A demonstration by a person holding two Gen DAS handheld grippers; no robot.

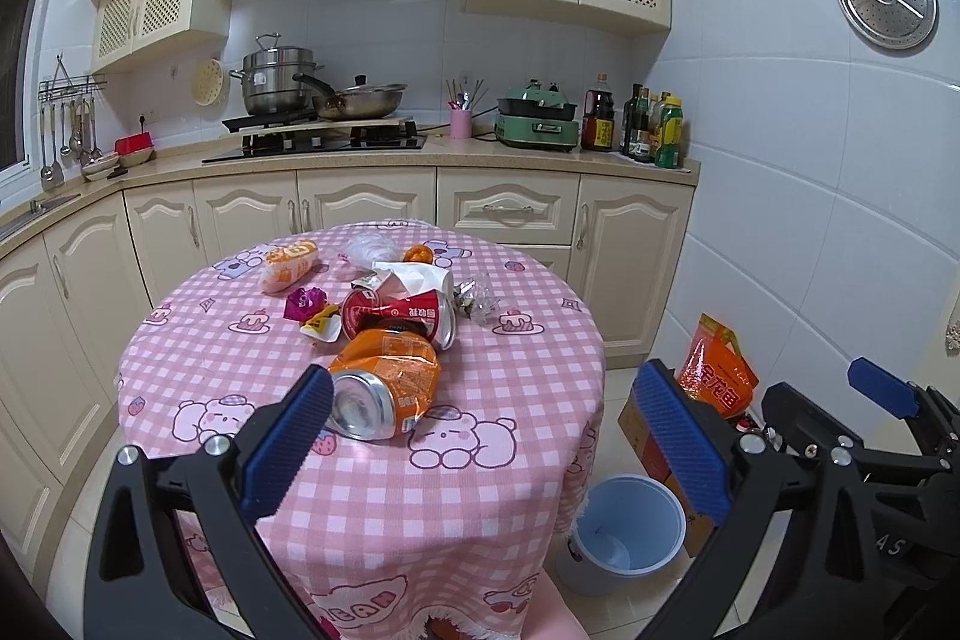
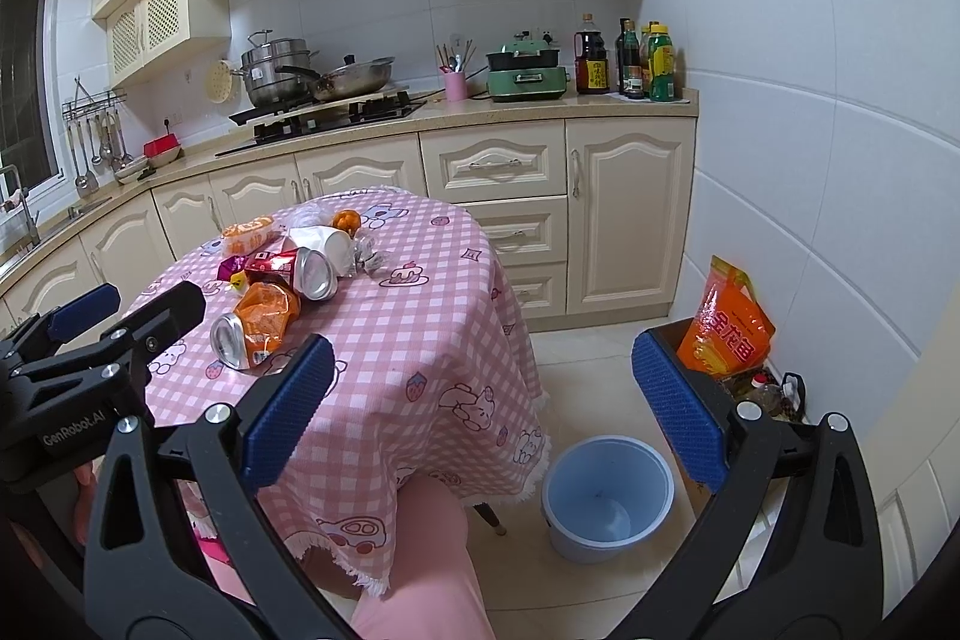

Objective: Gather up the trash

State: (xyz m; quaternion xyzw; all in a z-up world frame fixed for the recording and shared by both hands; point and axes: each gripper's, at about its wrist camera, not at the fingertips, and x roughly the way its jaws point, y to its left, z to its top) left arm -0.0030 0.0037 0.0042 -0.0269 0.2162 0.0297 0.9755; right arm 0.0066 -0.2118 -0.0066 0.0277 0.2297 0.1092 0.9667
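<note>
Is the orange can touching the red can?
Touching. In the left wrist view the orange can overlaps the red can with no tablecloth between them; the right wrist view shows them pressed together too.

crushed cans (image 1: 384,394), wrappers (image 1: 306,303) heaped on table (image 1: 480,400)

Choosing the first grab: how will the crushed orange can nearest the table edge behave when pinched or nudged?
The crushed orange can looks dented and empty, so it is probably light and may buckle further. Lying on its side, it might roll a little on the tablecloth. Bare metal could slip.
</note>
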